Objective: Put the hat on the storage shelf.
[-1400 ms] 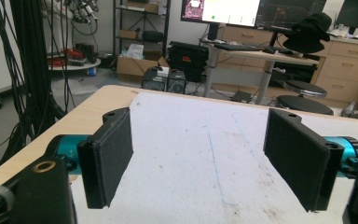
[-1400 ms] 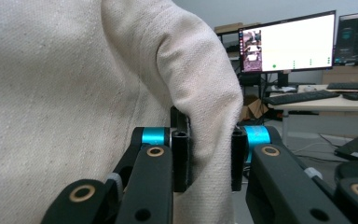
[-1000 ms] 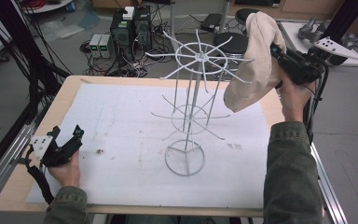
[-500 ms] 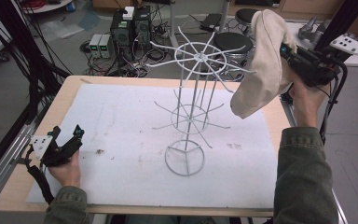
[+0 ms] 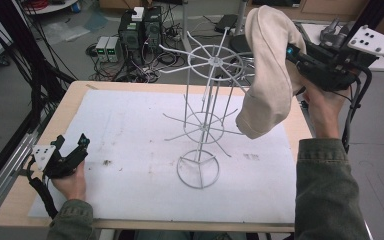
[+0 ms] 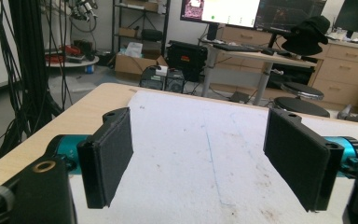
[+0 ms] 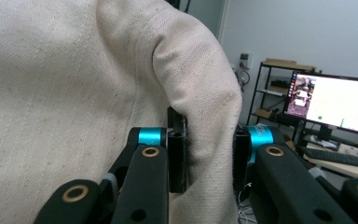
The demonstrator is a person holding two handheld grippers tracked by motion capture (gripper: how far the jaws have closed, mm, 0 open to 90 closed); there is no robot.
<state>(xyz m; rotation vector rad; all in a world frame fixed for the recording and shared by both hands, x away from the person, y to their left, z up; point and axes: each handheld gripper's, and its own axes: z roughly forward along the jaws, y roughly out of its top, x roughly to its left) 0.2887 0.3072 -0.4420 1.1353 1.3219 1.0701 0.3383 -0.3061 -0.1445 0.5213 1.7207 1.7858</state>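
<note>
Cream canvas cloth (image 5: 267,70), shaped like a cap or bag, is pinched between the 2 jaws of your right gripper (image 5: 300,54). In the right gripper view a fold of the fabric (image 7: 205,140) sits squeezed between the black pads, and the rest bulges up and to the left of the jaws. From above, the cloth hangs down from the gripper, raised well clear of the table (image 5: 105,95). Its lower end dangles just beside the outer prongs of the white wire rack (image 5: 202,122).

That rack stands ahead of and below your right gripper, on its round base ring, with 2 tiers of spokes up its centre post. Under it lies a white sheet (image 5: 130,130), stained in spots.

Your right hand (image 5: 322,107) grips the tool from beneath, the green sleeve (image 5: 325,195) running back toward you.

Your left gripper (image 5: 77,150) rests low near the table's near left corner, its jaws spread wide with nothing between them. Its own view looks along the bare sheet (image 6: 205,154) toward a desk with monitors (image 6: 256,11).
</note>
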